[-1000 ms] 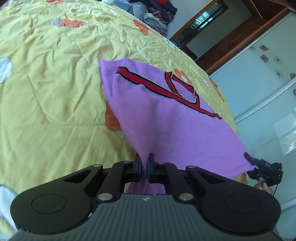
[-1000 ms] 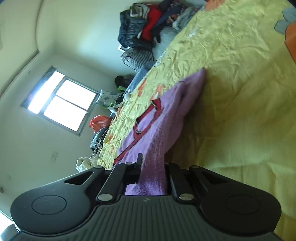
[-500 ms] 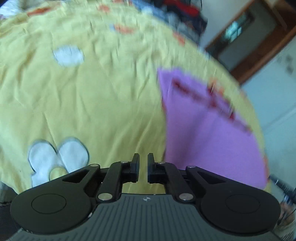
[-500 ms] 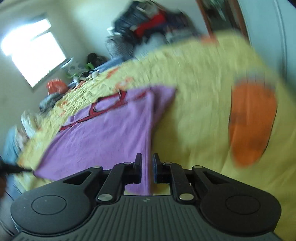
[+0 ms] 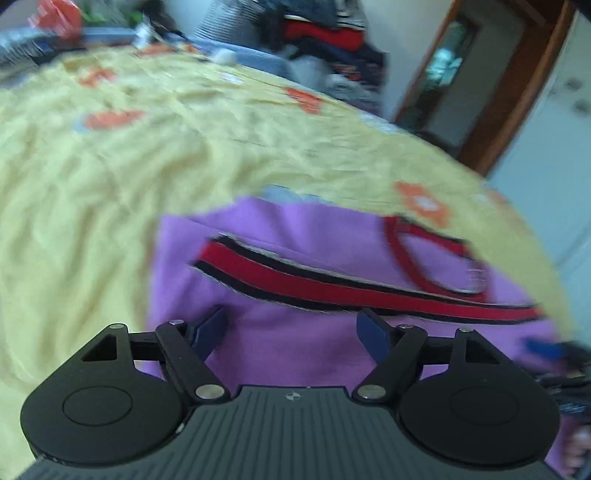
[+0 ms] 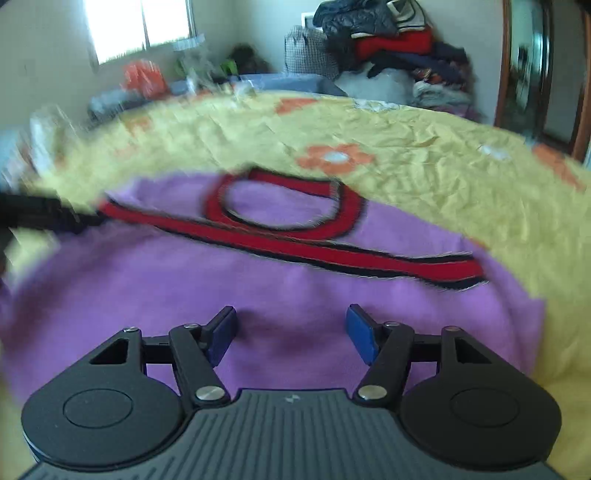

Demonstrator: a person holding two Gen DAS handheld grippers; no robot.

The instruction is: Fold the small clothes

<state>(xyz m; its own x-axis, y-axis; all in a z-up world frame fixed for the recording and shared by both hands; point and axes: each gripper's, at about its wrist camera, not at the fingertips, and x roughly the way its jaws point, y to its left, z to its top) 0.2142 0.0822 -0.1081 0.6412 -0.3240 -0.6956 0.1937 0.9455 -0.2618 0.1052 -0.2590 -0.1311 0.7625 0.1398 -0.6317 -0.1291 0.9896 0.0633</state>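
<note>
Both grippers are now clear of the garment (image 5: pixel 303 347), which they were pinching a second ago; it is lying released on the bedspread (image 5: pixel 110 206) instead of hanging stretched between them.

Left gripper (image 5: pixel 293 332): jaws are opening, standing wide apart, with nothing between the blue pads (image 5: pixel 210 328). It is hovering over the garment's near portion, not touching it.

Right gripper (image 6: pixel 291 332): jaws are likewise opening, wide apart and empty. It is hovering over the garment's near middle, casting a shadow on the cloth.

Garment: purple, with a red, dark-edged band (image 6: pixel 295 243) running across it and a red-trimmed loop (image 6: pixel 280 206) at the far side. It is lying mostly flat, near the bedspread's near edge. Whether it is doubled over cannot be told from the blurred views.

Bedspread: yellow, wrinkled, printed with orange flowers (image 6: pixel 334 157).

Surroundings: a pile of clothes (image 6: pixel 391 40) is sitting beyond the bedspread's far edge; a window (image 6: pixel 140 26) is showing at the far left in the right view, and a wooden door frame (image 5: pixel 517 85) at the far right in the left view. Both views are motion-blurred.
</note>
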